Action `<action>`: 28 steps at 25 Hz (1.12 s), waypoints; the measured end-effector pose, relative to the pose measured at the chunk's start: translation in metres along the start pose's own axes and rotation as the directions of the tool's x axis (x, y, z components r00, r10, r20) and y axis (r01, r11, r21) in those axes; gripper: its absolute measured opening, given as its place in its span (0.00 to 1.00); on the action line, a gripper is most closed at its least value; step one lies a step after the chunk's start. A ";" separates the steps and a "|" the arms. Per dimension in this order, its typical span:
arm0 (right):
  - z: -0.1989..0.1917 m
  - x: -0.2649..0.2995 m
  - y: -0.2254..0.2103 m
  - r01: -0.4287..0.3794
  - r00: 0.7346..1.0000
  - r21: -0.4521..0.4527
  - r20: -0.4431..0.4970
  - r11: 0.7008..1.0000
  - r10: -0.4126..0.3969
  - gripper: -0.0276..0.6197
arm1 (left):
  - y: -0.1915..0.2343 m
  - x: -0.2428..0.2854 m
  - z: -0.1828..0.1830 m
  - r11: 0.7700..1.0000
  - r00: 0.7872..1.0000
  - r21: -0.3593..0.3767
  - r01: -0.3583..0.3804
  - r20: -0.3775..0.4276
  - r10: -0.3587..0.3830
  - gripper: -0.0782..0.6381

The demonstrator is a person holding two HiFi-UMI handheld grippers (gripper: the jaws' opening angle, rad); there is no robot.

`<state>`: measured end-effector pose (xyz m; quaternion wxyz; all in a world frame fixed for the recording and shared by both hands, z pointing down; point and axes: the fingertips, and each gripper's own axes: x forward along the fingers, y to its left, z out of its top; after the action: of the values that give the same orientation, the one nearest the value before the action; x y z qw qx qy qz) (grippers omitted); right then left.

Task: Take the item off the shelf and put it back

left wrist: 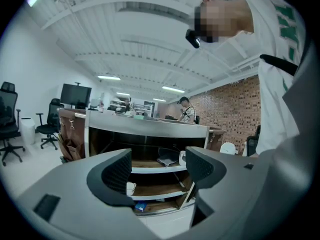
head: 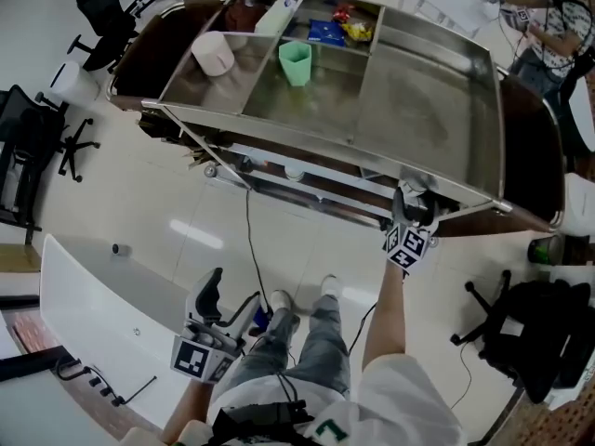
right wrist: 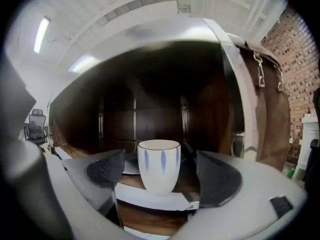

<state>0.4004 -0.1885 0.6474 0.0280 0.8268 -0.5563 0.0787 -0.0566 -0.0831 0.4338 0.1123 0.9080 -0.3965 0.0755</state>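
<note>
A white cup (right wrist: 159, 166) with blue leaf marks and a brown rim stands upright at the front edge of a white-edged wooden shelf (right wrist: 150, 200) inside the dark counter. My right gripper (right wrist: 161, 173) is open around it, with a gap showing between each pad and the cup's sides. In the head view the right gripper (head: 412, 207) reaches under the steel counter top (head: 428, 110) at its right end. My left gripper (head: 210, 297) hangs low by the person's left side, open and empty; in its own view the left gripper (left wrist: 157, 171) faces the counter's shelves (left wrist: 155, 169) from afar.
The steel top holds a green cup (head: 296, 61), a pale bowl (head: 214, 52) and snack packets (head: 339, 28). A white table (head: 84, 305) lies at the left, office chairs (head: 28, 147) beyond it, a black chair (head: 530, 333) at the right. A person (head: 539, 17) stands behind the counter.
</note>
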 end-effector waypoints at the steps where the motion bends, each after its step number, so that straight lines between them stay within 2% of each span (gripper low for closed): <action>1: 0.005 -0.012 0.003 -0.004 1.000 0.000 0.004 1.000 0.004 0.77 | -0.003 0.002 0.005 1.000 1.000 -0.007 0.009 0.011 -0.008 0.58; 5: 0.031 -0.064 0.020 -0.063 0.998 -0.017 0.026 0.998 0.064 0.77 | 0.000 0.006 0.008 0.999 0.999 0.022 0.024 0.024 -0.024 0.58; 9: 0.087 -0.122 0.036 -0.155 0.984 0.014 0.094 0.988 0.153 0.77 | -0.010 0.015 0.039 0.998 0.994 0.011 0.061 0.095 -0.061 0.58; 14: 0.173 -0.187 0.073 -0.282 0.945 -0.020 0.169 0.959 0.281 0.77 | 0.003 0.014 0.058 0.998 0.990 0.046 0.052 0.131 -0.058 0.58; 16: 0.200 -0.205 0.087 -0.322 0.929 -0.003 0.191 0.947 0.317 0.77 | 0.005 0.015 0.065 0.997 0.988 0.064 0.045 0.146 -0.054 0.58; 19: 0.236 -0.221 0.106 -0.363 0.909 0.044 0.238 0.931 0.344 0.77 | 0.006 0.019 0.077 0.996 0.985 0.077 0.041 0.161 -0.053 0.57; 23: 0.275 -0.231 0.132 -0.389 0.879 0.081 0.332 0.918 0.343 0.74 | 0.012 0.025 0.086 0.991 0.980 0.130 0.045 0.189 -0.069 0.57; 28: 0.294 -0.227 0.163 -0.432 0.852 0.035 0.343 0.901 0.396 0.74 | 0.007 0.028 0.108 0.990 0.969 0.126 0.064 0.228 -0.091 0.57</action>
<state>0.1952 -0.0817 0.3144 -0.1280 0.6890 -0.7129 -0.0248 -0.0378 -0.1359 0.3371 0.0142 0.9304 -0.3660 -0.0130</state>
